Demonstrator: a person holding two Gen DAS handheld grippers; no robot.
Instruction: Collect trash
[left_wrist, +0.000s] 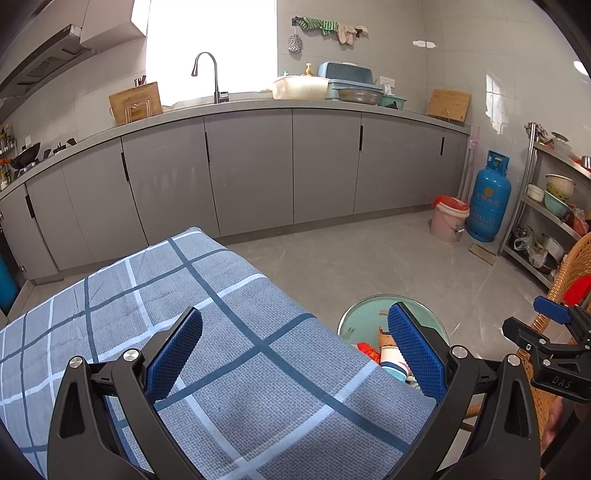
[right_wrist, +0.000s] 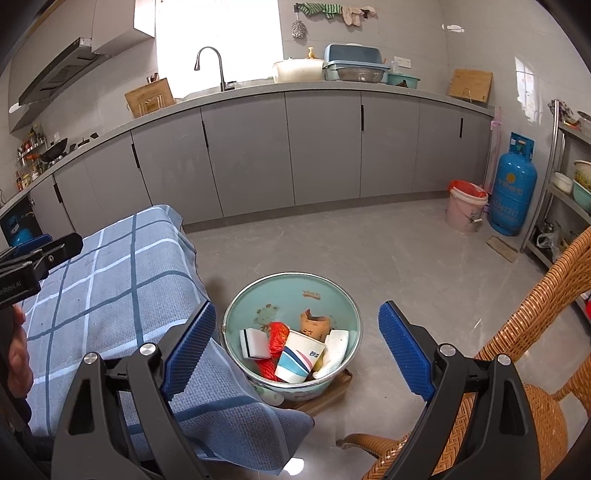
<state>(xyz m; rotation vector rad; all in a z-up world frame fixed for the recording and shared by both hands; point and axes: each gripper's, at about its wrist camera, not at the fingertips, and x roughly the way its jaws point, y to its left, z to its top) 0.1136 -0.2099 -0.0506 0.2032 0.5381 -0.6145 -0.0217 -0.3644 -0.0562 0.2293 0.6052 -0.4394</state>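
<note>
Left gripper (left_wrist: 295, 347) spread wide, nothing between its blue pads, hovering over the checked blue-grey cloth (left_wrist: 207, 354) that covers the table; its right finger overlaps the view of the bin rim. Right gripper (right_wrist: 297, 347) likewise released, jaws far apart and empty, held above the pale green metal bin (right_wrist: 334, 295) on the floor just beside the cloth's hanging edge. The bin stands on a low wooden board (right_wrist: 325, 397). Inside it, piled together: a paper cup (right_wrist: 299, 356) with blue and pink stripes lying tilted, a red crumpled wrapper (right_wrist: 277, 338), a white block with a dark edge (right_wrist: 253, 343), a wad of white tissue (right_wrist: 334, 349), and a torn brown paper piece (right_wrist: 314, 325) toward the back. From the left wrist view only part of the bin and the cup show past the cloth edge. A wicker chair (right_wrist: 517, 332) sits to the right of the bin, near it. Bare grey tile floor (right_wrist: 369, 251) beyond. Farther off, by the right wall, a pink bucket with a red liner (right_wrist: 465, 206) stands just beside a blue gas cylinder (right_wrist: 515, 188); a steel shelf rack (left_wrist: 546, 206) with bowls next to that. Along the far wall, grey cabinets (right_wrist: 321, 147) under a counter with a faucet (right_wrist: 212, 62) and cutting boards.
</note>
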